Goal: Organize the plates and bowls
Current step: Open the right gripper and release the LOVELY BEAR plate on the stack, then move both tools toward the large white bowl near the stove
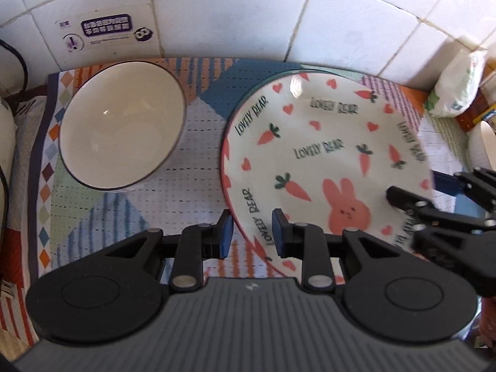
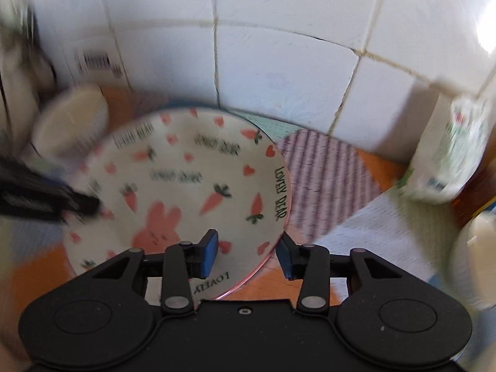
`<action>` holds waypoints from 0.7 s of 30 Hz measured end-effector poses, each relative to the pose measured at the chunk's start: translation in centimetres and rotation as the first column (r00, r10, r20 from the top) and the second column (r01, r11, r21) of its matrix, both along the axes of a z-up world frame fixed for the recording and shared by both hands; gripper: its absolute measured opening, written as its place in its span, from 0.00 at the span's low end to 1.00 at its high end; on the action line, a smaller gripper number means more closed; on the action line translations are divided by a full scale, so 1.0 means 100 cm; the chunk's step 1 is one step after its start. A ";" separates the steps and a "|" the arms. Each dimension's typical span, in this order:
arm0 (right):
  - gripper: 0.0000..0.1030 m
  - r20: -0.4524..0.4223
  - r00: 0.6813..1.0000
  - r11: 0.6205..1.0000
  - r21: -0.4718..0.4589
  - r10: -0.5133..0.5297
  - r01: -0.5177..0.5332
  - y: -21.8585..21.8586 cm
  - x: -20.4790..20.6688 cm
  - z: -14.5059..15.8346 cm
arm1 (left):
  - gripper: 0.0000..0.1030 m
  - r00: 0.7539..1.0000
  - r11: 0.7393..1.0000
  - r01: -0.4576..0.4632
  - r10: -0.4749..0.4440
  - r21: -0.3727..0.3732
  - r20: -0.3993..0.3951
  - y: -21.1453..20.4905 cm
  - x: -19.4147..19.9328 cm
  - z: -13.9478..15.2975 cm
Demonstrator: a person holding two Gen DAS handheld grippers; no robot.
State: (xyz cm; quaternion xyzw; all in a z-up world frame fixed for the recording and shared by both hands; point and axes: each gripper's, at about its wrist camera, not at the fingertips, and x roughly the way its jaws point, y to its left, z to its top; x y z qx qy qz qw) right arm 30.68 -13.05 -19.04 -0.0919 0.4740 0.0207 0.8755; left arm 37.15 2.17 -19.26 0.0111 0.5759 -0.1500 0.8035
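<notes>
Left wrist view shows a cream bowl (image 1: 122, 125) with a dark rim sitting upright and empty on a patterned mat (image 1: 198, 142), near the tiled wall (image 1: 235, 15). Just beside it to the right lies a round plate (image 1: 325, 158) printed with carrots, hearts, a pink rabbit and the words "LOVELY BEAR"; nothing is on it. The plate's face is up, the rabbit toward the near side.

The left gripper (image 1: 251, 234) reaches forward low over the mat, its blue-padded fingers parted around the plate's near left rim, one pad outside the edge and one over the plate, not closed on it. The right gripper (image 1: 400, 200) comes in from the right, its tip over the plate's right side.

Right wrist view, which is blurred, shows the right gripper (image 2: 246, 252) wide open, straddling the plate's (image 2: 186, 186) near right rim. A plastic bag (image 2: 446, 155) stands against the wall at right.
</notes>
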 end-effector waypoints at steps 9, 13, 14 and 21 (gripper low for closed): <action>0.45 0.081 0.993 0.992 0.098 -0.083 0.075 -0.014 -0.029 0.008 | 0.22 1.000 1.000 0.012 -0.013 0.027 0.015 -0.006 -0.014 0.012; 0.46 0.133 0.985 0.982 0.167 -0.107 0.084 -0.019 -0.055 0.026 | 0.22 0.998 0.999 0.048 -0.049 0.026 0.037 -0.008 -0.030 0.031; 0.47 0.143 0.983 0.979 0.181 -0.116 0.089 -0.020 -0.061 0.029 | 0.22 0.997 0.998 0.057 -0.058 0.029 0.046 -0.009 -0.034 0.036; 0.60 0.192 0.971 0.978 0.180 -0.143 0.109 -0.020 -0.097 0.051 | 0.25 0.989 0.992 0.118 -0.122 0.051 0.085 -0.007 -0.069 0.075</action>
